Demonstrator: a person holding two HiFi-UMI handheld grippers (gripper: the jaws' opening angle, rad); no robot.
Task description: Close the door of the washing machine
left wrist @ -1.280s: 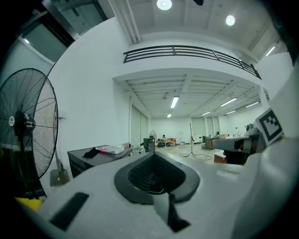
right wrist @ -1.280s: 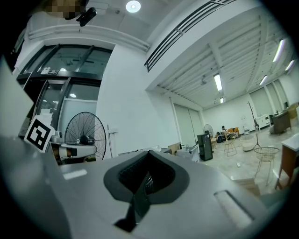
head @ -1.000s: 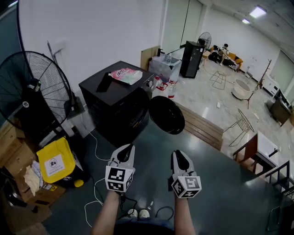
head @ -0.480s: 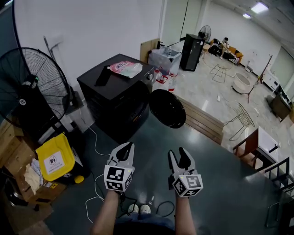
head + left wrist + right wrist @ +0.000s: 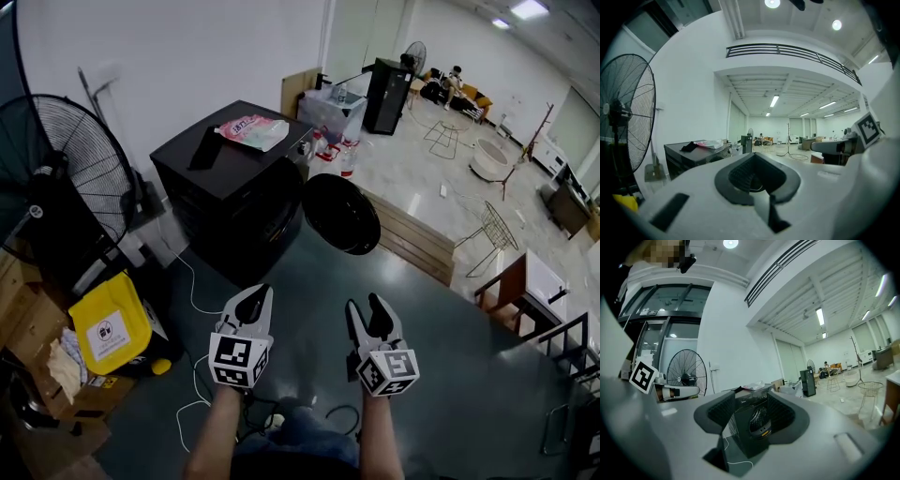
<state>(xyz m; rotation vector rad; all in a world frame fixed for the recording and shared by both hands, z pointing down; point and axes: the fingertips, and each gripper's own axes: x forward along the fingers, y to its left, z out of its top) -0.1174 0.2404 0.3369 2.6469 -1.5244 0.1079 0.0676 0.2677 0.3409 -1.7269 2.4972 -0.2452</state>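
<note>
Down close, the left gripper [image 5: 251,302] has its jaws pressed together on nothing, while the right gripper [image 5: 366,307] has its jaws opening wide with only air between them. Ahead lies a stretch of bare dark floor [image 5: 309,272], so both tools are well apart from the job. Further on, the round door [image 5: 339,214] hangs swung out to the right of the black washing machine [image 5: 234,187]. Nothing done yet, I'd say: the approach and the push shut both remain.
</note>
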